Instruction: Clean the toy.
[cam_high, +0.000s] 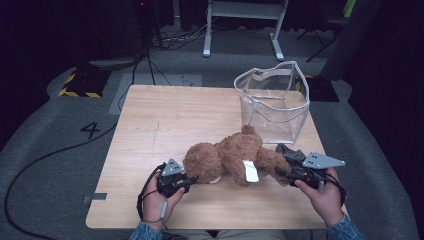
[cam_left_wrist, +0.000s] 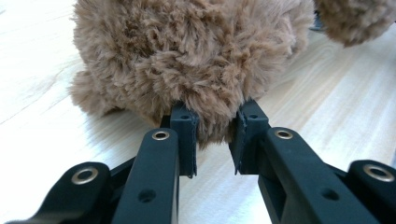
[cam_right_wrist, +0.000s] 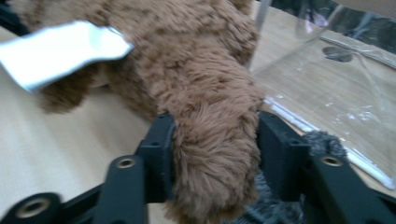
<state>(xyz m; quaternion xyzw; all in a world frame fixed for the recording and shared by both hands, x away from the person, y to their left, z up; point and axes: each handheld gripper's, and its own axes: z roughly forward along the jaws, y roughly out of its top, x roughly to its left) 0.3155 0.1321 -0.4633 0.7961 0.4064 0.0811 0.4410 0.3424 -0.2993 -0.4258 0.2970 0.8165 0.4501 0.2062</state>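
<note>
Lying at the table's six o'clock, just below the clear bag (cam_high: 272, 102), the teddy bear (cam_high: 227, 159) is being gripped: left gripper (cam_left_wrist: 213, 140) pinching head fur narrowly, right gripper (cam_right_wrist: 212, 154) straddling a leg wide, probably needing closure before lifting.

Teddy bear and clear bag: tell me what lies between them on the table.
Nothing: in the high view the teddy bear lies right before the clear bag, its top paw up against the bag's front wall, so no bare wood shows there.
</note>
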